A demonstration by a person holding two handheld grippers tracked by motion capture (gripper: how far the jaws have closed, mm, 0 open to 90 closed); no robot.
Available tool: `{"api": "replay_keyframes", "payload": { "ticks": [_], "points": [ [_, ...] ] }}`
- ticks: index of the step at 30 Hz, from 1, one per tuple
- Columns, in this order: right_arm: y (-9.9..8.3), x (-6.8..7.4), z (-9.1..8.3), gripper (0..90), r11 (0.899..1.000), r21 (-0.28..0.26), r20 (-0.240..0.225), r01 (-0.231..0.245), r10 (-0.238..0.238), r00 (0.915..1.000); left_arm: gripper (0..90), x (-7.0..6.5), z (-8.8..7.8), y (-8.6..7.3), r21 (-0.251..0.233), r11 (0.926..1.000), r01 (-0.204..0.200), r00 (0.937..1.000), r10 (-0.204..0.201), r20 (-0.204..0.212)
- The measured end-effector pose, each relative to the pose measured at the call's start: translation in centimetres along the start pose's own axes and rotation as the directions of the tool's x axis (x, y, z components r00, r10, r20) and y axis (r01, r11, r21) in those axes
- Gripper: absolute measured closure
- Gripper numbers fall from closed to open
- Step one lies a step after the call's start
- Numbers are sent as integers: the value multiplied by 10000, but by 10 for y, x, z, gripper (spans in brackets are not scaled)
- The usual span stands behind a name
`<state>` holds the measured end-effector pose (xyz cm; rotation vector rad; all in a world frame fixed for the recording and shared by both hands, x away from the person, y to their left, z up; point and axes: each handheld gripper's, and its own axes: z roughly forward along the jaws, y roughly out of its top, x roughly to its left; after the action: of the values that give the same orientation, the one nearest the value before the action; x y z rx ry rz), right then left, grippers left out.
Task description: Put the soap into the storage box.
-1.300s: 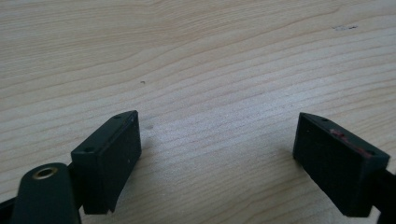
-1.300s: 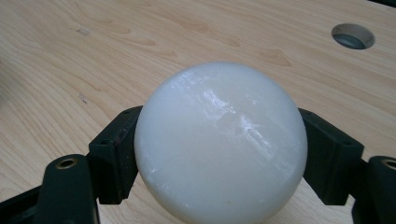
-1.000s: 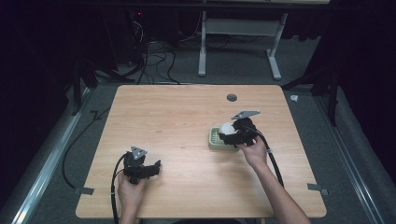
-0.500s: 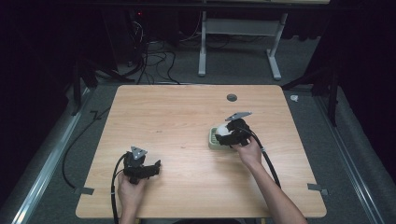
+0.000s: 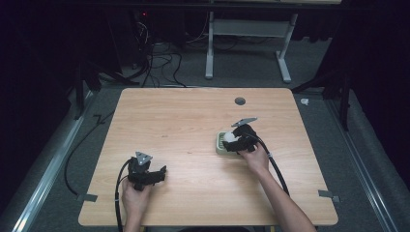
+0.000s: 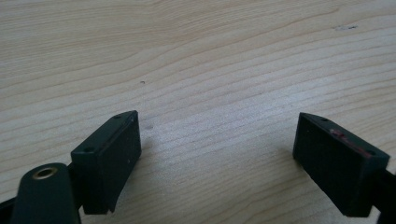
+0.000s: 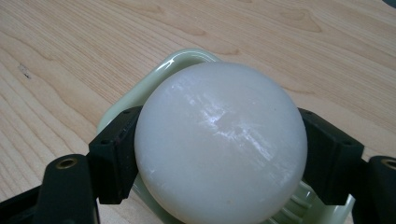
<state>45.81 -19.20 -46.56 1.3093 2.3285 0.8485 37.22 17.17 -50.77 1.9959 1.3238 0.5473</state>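
Jaws of the right gripper [image 7: 219, 158] clamp a smooth white ball [image 7: 220, 142] directly above the pale green ridged dish [image 7: 159, 77]; left gripper [image 6: 224, 158] gapes empty, near-left

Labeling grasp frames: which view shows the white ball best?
Right gripper view: the ball looms close between the right gripper's jaws, over the green dish. The high view shows it as a small white spot. The left gripper view gives bare table.

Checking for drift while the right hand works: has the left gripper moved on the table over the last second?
No. In the high view the left gripper sits at the same spot near the table's front-left edge throughout, jaws open.
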Motion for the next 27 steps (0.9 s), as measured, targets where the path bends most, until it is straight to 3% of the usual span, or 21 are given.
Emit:
{"api": "replay_keyframes", "payload": {
  "ticks": [15, 19, 27],
  "points": [
    [-1, -1, 6, 241, 9998, 178, -64, 65, -64, 10000, 159, 0, 0, 0, 16, 10000, -2, 10000, 2, 4],
    [2, -3, -2, 220, 9996, -264, -184, -42, 37, 9998, 159, 0, 0, 0, 12, 10000, 6, 10000, -6, 16],
    [2, -7, -11, 208, 9984, -542, -373, -184, 164, 9992, 159, 0, 0, 0, 13, 10000, 0, 10000, 0, 4]
  ]
}}
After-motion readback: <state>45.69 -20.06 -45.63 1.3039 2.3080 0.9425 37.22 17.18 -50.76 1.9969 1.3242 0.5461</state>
